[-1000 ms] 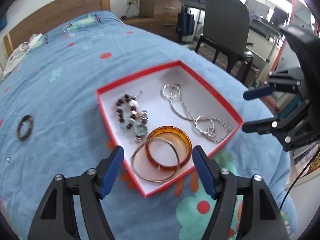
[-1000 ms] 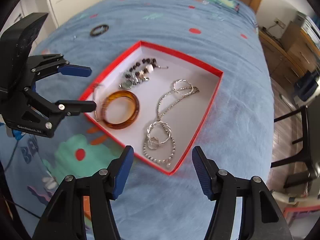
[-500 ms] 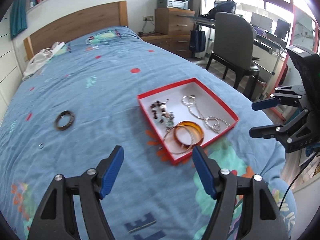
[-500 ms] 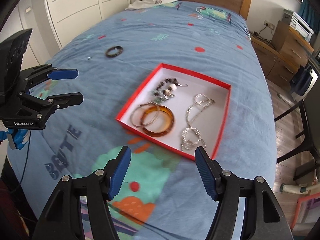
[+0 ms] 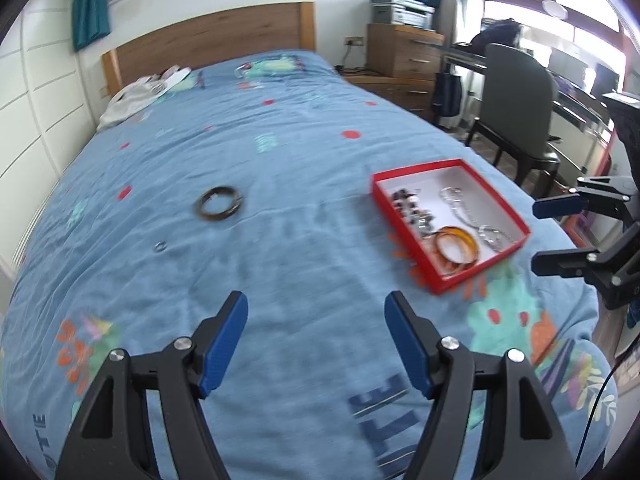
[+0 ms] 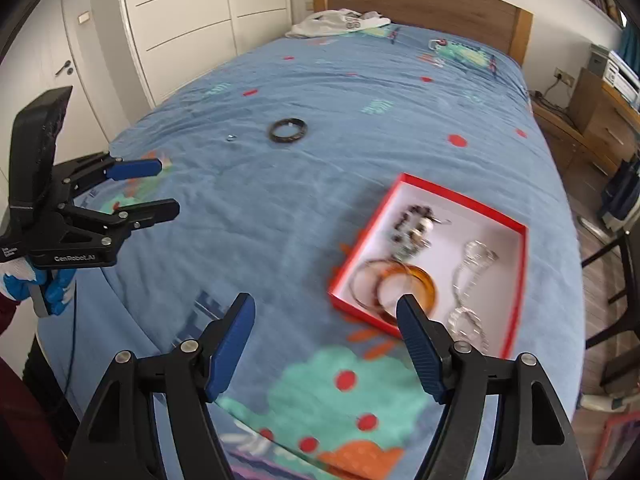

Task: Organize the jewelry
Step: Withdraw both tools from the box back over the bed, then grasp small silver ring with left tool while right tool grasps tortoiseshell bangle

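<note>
Risk: tiny ring beside dark bracelet on bedspread; we could lose it in folds. Left gripper released, empty; right gripper opening, empty.

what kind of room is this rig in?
A bedroom, likely doubling as a study: a bed with a blue patterned cover and wooden headboard, white wardrobe doors, plus a desk chair.
</note>
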`<state>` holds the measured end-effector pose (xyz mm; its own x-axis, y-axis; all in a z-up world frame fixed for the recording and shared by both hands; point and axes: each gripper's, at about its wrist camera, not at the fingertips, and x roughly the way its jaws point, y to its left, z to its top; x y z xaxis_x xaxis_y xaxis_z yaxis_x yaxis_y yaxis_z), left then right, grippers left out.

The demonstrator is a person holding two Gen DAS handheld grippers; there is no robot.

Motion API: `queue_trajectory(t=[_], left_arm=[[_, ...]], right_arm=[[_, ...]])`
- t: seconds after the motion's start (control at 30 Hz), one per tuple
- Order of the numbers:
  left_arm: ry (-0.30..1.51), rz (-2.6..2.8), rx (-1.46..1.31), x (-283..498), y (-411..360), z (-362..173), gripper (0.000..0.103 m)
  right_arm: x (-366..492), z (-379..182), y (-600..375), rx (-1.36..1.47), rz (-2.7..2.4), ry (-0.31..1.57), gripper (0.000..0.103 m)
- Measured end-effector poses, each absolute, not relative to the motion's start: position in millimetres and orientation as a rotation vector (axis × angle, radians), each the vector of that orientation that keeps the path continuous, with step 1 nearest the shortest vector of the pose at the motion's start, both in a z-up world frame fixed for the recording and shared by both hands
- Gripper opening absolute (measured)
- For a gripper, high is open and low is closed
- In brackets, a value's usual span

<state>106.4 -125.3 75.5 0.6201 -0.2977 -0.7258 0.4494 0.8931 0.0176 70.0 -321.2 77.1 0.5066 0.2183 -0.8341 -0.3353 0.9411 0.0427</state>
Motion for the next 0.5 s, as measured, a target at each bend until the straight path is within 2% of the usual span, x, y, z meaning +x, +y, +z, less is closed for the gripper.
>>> queue_trajectory(t=[0.5], left_arm=[[0.909, -0.228, 0.045, 201.0, -20.1, 6.8, 0.070]], right_arm=[[163.4, 28.6, -243.9, -0.096, 0.419, 1.019, 0.080]])
